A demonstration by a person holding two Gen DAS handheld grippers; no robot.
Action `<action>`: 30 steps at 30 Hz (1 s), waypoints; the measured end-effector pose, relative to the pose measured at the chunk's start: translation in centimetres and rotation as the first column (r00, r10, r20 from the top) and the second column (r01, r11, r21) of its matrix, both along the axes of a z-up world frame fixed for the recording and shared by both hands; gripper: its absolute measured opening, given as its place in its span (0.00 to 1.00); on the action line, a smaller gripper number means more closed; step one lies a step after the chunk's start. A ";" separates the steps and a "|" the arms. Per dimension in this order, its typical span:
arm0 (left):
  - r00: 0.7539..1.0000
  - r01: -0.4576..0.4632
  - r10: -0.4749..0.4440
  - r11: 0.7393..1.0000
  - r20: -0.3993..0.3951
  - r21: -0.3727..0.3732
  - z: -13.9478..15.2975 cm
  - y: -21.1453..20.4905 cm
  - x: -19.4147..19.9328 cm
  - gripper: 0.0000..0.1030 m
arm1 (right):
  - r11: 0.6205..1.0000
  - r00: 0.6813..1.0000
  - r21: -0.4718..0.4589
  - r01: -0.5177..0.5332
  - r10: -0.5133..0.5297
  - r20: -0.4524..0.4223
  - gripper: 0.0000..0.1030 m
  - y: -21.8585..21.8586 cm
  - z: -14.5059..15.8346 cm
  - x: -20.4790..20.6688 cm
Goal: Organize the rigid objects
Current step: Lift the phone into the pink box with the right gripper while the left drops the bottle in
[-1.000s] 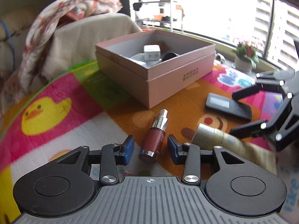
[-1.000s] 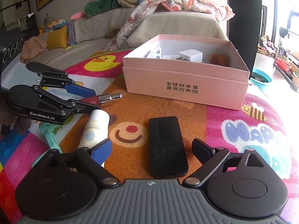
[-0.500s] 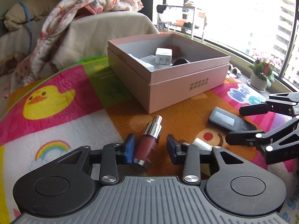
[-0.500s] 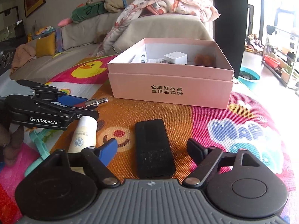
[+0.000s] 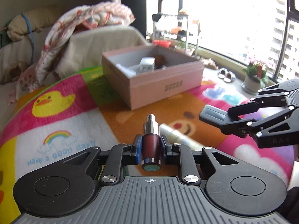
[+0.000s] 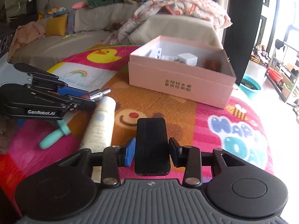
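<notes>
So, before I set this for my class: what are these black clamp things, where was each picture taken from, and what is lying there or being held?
They are two hand-held grippers, each carrying a wide-angle camera that looks forward along its two fingers. One picture comes from each.

The left gripper is clamped on a dark red bottle with a silver top. The right gripper is clamped on a flat black device.

Each gripper also appears in the other's picture.

Both hover over a colourful cartoon mat. On it lie a cream tube, a teal object and an open pink box already holding small items.

Cartoon play mat (image 6: 214, 112): pink box (image 6: 179, 83), cream tube (image 6: 101, 125), teal item (image 6: 53, 135), possibly a toy.
</notes>
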State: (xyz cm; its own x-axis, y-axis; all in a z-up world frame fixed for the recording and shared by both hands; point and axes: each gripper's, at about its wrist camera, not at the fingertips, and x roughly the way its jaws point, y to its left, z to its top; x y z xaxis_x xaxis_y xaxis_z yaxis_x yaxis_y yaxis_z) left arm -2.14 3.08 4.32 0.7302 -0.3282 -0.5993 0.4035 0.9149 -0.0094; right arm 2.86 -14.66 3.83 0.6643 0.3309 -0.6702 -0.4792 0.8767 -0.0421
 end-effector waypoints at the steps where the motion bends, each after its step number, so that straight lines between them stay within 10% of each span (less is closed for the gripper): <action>1: 1.000 0.006 -0.006 1.000 0.018 -0.019 1.0 -0.1 -0.3 0.23 | 1.000 1.000 0.009 0.003 -0.003 0.016 0.37 -0.4 0.7 -0.5; 13: 0.935 0.025 0.013 0.994 0.354 -0.102 16.1 -3.2 5.8 0.23 | 0.980 0.925 0.177 0.090 -0.148 0.350 0.37 -3.7 13.6 1.9; 25: 0.992 -0.080 0.093 0.987 0.086 -0.143 8.7 -3.8 22.5 0.24 | 0.983 0.951 0.128 0.133 -0.163 0.262 0.38 -3.0 10.2 13.7; 30: 0.990 -0.125 0.134 0.974 0.036 -0.187 5.7 -0.7 23.1 0.25 | 0.980 0.963 0.118 0.159 -0.180 0.201 0.65 -2.6 7.4 14.6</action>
